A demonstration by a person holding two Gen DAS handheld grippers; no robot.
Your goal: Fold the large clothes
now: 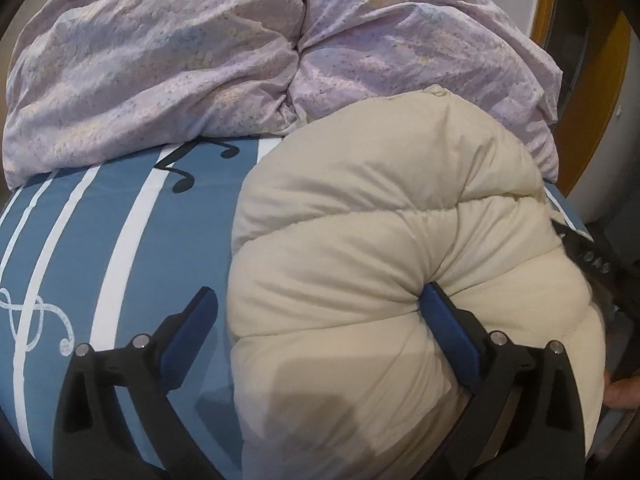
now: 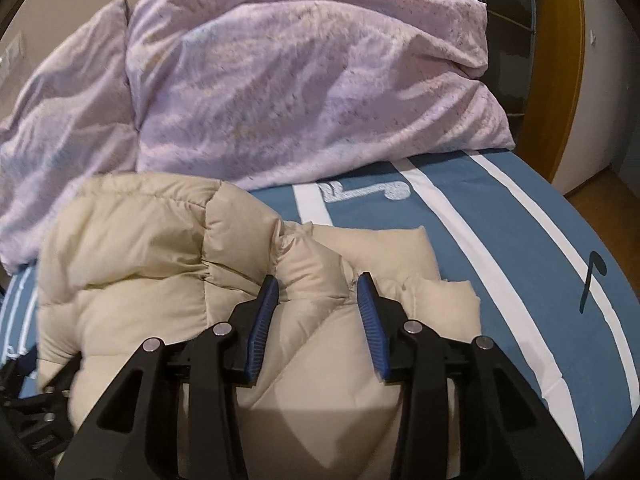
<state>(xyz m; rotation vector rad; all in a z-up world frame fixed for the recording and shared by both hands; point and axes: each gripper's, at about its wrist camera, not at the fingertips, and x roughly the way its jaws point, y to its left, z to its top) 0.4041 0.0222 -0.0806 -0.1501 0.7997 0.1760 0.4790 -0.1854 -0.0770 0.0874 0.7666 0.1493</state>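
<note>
Folding looks close to done here: the cream quilted puffer jacket (image 1: 400, 264) lies bunched into a thick, rounded bundle on the bed's blue cover with white stripes and music notes (image 1: 132, 240), just in front of the crumpled lilac duvet (image 1: 160, 60) heaped at the far end. In the left wrist view the left gripper (image 1: 320, 300) stands with its jaws as wide as they go; one blue pad dents the jacket's padded side while the other hangs over bare cover, so nothing is clamped. In the right wrist view the right gripper (image 2: 316, 284) has its jaws partly apart, astride a puffy ridge of the jacket near the loose edge; the pads sit beside the fabric and seem not to pinch it, so I read that as a let-go, not a hold. My judgement is that the step in hand is releasing and settling the last fold. The next move probably calls for pressing the springy bundle flat, or tucking in the uneven flaps (image 2: 440, 296) on its right side, with care, since the padding is likely to spring back open.
</note>
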